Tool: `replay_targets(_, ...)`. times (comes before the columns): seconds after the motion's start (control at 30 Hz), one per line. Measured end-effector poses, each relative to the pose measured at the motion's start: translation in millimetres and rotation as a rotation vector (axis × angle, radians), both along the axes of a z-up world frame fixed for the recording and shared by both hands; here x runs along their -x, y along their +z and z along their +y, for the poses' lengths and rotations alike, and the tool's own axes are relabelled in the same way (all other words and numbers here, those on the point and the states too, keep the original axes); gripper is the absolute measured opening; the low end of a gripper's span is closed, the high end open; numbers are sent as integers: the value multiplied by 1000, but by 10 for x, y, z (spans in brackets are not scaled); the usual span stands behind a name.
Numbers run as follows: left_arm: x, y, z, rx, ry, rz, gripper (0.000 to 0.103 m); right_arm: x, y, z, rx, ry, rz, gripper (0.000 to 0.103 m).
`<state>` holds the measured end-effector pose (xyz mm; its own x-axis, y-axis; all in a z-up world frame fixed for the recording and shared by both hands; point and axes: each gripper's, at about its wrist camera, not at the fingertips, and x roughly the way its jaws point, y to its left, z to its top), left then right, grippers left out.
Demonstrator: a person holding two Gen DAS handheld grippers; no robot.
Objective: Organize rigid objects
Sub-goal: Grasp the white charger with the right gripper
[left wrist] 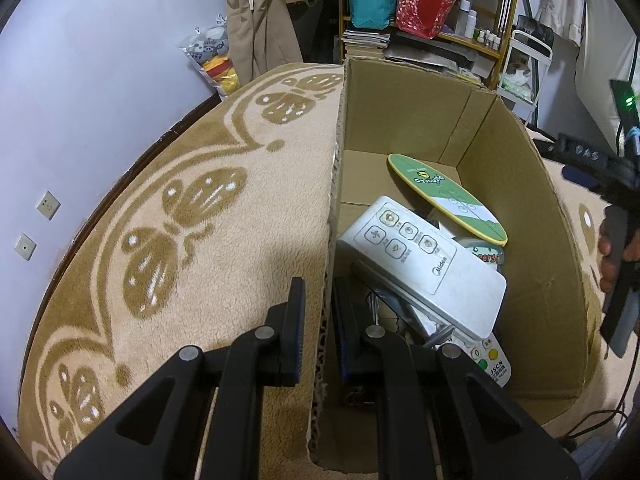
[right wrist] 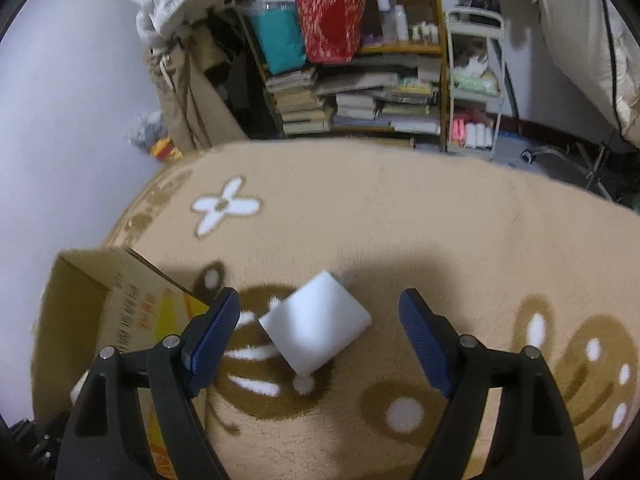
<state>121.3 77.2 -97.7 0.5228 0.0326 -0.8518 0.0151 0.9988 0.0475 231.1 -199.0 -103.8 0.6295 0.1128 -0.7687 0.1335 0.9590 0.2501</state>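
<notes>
In the left wrist view, the left gripper (left wrist: 318, 320) has its jaws clamped on the near wall of the cardboard box (left wrist: 532, 240), which sits on the patterned carpet (left wrist: 160, 220) and holds a white remote (left wrist: 424, 268) and a green-rimmed paddle (left wrist: 444, 196). In the right wrist view, the right gripper (right wrist: 320, 330) hangs with jaws spread wide and empty above a white block (right wrist: 316, 322) lying on the carpet just right of the box.

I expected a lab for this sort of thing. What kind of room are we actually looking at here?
Most likely a lived-in room at home, perhaps a bedroom or storeroom. A patterned carpet covers the floor, a shelf is crammed with stacked books and bags, and clothes hang by the wall.
</notes>
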Motion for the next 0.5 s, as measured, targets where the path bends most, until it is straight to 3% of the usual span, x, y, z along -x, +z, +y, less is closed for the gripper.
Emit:
replay_targets(0.23, -37, -46, 12, 0, 2, 23, 13, -136, -289, 77, 8, 44, 39, 87)
replay_targets(0.5, -40, -66, 16, 4, 2, 22, 13, -190, -390, 150, 69, 88, 50, 84)
